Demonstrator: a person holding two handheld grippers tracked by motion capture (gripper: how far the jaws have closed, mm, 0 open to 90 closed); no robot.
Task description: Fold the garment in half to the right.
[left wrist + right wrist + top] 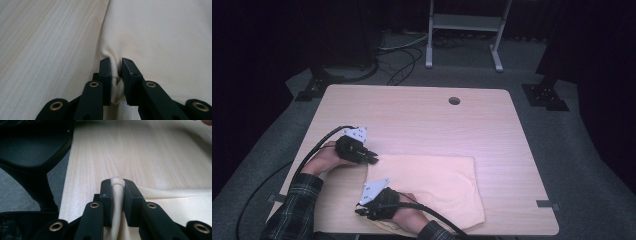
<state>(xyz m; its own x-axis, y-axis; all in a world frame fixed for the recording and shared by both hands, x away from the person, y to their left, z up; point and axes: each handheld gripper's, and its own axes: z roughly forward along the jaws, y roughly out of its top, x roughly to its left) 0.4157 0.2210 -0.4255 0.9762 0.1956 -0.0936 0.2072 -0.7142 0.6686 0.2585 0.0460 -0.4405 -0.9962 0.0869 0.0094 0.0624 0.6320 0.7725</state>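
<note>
A cream cloth (432, 185) lay flat on the pale wooden surface (422, 120), filling most of its near half and reaching close to the near edge. It looked folded into a rough rectangle, with its left side nearer the surface's left edge than its right side was to the right edge.

The left claw (373, 158) sat at the cloth's far left corner, held by a hand (328, 157) that lay on the bare wood toward the left edge. In the left gripper view the claw (116, 75) was clamped on the cloth (160, 40): a pinched ridge of fabric stood between the two black jaws, puckering up from the corner, with bare wood to its left.

The right claw (362, 212) was at the cloth's near left corner, close to the near edge, its hand (409, 216) resting on top of the fabric. In the right gripper view the claw (117, 195) was closed on a thick rolled fold of the cloth (175, 202), which bulged over the jaw tips. Beyond it stretched open wood, and past the surface's edge were grey floor (17, 195) and a dark chair (32, 145).

A plaid sleeve (297, 205) covered the left forearm, and a black cable (312, 150) trailed from the left gripper toward the left edge.
</note>
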